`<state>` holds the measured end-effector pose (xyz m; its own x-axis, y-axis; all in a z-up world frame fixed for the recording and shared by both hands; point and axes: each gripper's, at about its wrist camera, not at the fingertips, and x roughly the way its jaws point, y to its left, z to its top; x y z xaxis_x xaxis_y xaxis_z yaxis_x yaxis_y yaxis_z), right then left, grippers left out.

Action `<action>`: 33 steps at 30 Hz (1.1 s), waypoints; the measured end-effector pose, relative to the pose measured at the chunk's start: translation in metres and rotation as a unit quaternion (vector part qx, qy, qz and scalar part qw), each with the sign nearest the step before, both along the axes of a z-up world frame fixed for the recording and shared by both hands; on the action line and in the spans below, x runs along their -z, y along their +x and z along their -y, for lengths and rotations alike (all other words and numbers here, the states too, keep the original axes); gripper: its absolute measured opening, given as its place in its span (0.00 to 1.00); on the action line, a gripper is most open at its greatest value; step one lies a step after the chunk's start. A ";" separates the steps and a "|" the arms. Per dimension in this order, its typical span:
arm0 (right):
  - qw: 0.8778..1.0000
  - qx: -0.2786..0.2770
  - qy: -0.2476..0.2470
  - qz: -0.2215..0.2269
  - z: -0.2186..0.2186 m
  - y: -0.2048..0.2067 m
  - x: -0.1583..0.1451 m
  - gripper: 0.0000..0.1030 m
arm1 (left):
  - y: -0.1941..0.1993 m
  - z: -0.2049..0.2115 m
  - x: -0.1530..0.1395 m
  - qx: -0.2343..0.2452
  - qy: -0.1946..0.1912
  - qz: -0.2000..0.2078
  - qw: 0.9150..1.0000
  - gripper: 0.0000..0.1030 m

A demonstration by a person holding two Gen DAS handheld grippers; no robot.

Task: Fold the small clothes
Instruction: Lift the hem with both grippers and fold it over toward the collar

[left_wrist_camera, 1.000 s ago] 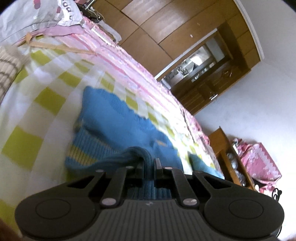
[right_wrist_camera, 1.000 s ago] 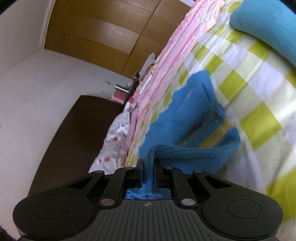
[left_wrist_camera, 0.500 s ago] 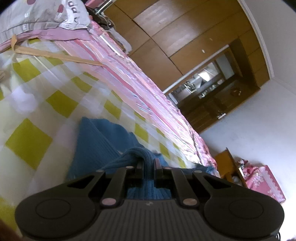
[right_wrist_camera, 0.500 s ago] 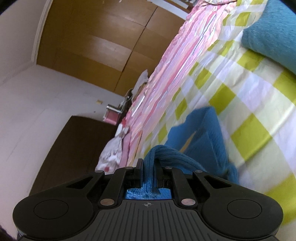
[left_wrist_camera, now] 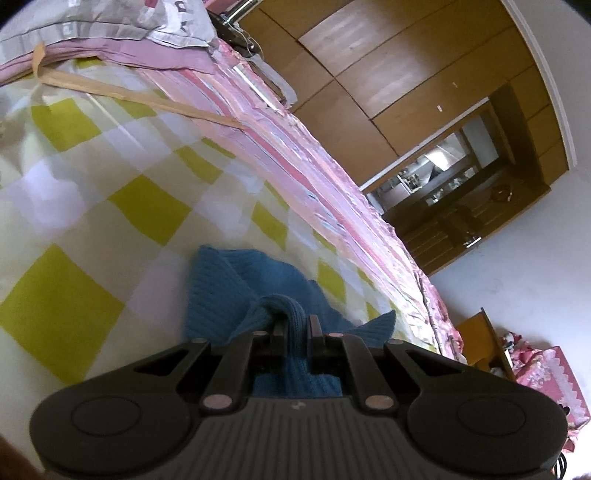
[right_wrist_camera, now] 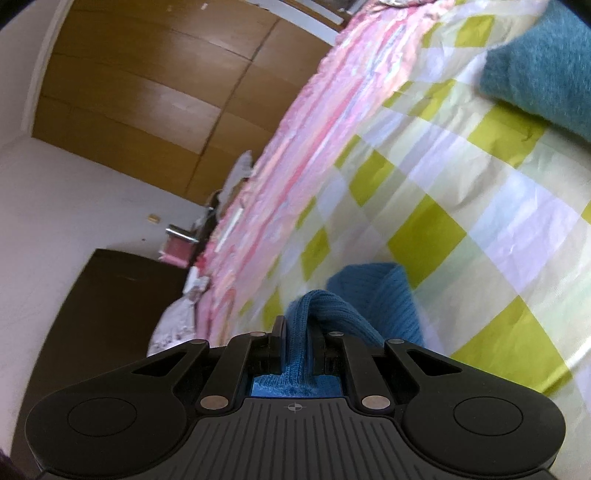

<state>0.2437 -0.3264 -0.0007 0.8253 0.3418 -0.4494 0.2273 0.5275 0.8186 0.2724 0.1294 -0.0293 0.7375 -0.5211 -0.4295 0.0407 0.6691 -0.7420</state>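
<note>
A small blue knitted sweater (left_wrist_camera: 221,291) lies on the yellow-and-white checked bed cover (left_wrist_camera: 122,192). My left gripper (left_wrist_camera: 295,326) is shut on a bunched fold of its knit, low over the cover. In the right wrist view the same blue sweater (right_wrist_camera: 384,295) shows beyond the fingers, and my right gripper (right_wrist_camera: 295,326) is shut on another ribbed fold of it. Most of the sweater is hidden under both grippers. The striped hem is out of sight.
A teal folded garment (right_wrist_camera: 539,74) rests at the far right of the bed. A pink striped quilt (left_wrist_camera: 303,147) runs along the bed's far side. A pillow (left_wrist_camera: 110,18), a wooden wardrobe (left_wrist_camera: 388,74), a dark headboard (right_wrist_camera: 92,314).
Both grippers have carried their folds of the sweater forward across the bed and lower. The striped hem and most of the spread sweater have slipped out of view beneath them.
</note>
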 end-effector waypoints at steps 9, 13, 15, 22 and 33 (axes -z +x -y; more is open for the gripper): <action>0.999 0.008 -0.031 -0.012 -0.007 0.018 0.007 0.11 | 0.002 -0.007 0.004 -0.025 0.009 0.000 1.000 0.14; 0.999 0.012 -0.038 -0.014 -0.010 0.024 0.006 0.14 | 0.000 -0.005 0.003 -0.029 0.018 0.001 0.999 0.14; 0.999 0.015 -0.038 -0.015 -0.009 0.025 0.008 0.14 | 0.000 -0.004 0.003 -0.029 0.023 0.000 0.999 0.14; 0.999 0.024 -0.032 -0.022 -0.003 0.022 0.016 0.14 | 0.001 -0.007 0.003 -0.033 0.013 -0.003 0.999 0.16; 0.999 0.024 -0.038 -0.020 -0.003 0.020 0.011 0.23 | -0.003 -0.012 -0.005 -0.057 0.016 0.014 0.998 0.33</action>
<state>0.2640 -0.3234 -0.0117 0.8214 0.2657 -0.5047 0.2854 0.5747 0.7670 0.2695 0.1417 -0.0242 0.8030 -0.4195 -0.4232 -0.0172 0.6936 -0.7201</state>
